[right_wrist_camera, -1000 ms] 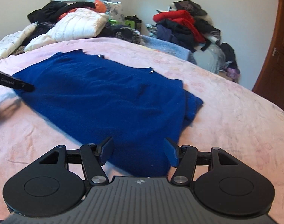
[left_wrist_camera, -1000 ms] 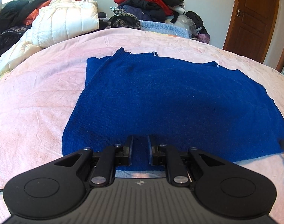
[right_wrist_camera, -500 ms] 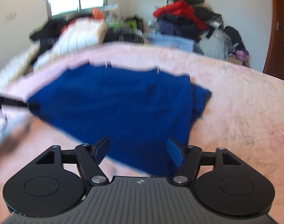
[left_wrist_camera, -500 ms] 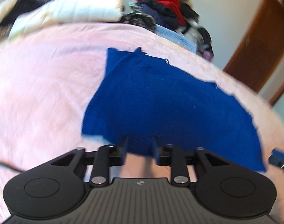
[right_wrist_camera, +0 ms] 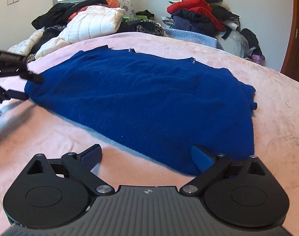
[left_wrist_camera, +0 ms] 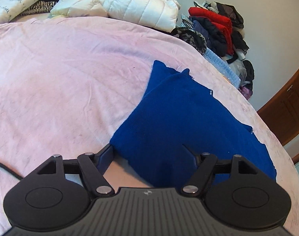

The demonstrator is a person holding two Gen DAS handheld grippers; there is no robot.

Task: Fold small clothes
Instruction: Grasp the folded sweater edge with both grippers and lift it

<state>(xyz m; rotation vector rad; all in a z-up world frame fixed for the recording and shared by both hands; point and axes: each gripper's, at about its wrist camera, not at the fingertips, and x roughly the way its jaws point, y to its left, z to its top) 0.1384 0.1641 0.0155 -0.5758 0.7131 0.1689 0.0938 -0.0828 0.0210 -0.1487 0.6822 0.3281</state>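
Blue knit sweater point(right_wrist_camera: 145, 102) spread flat mid-bed on pink blanket point(left_wrist_camera: 60, 74). Left gripper point(left_wrist_camera: 149, 154) fingers spread wide over sweater's near corner. Right gripper point(right_wrist_camera: 147, 154) likewise spread, at its near hem.

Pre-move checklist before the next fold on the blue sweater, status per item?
1. Left gripper open: ok, jaws spread at the blue sweater's near-left corner.
2. Right gripper open: ok, jaws wide at the near hem.
3. Fabric between left fingers: cannot tell; the corner lies between them, contact unclear.
4. Sweater lying flat on the pink blanket: ok mostly; right side bunched.
5. Right gripper centred on the hem: not ok; only its right finger overlaps cloth.
6. Fold path clear of the white puffer jacket: ok; it lies beyond the sweater.
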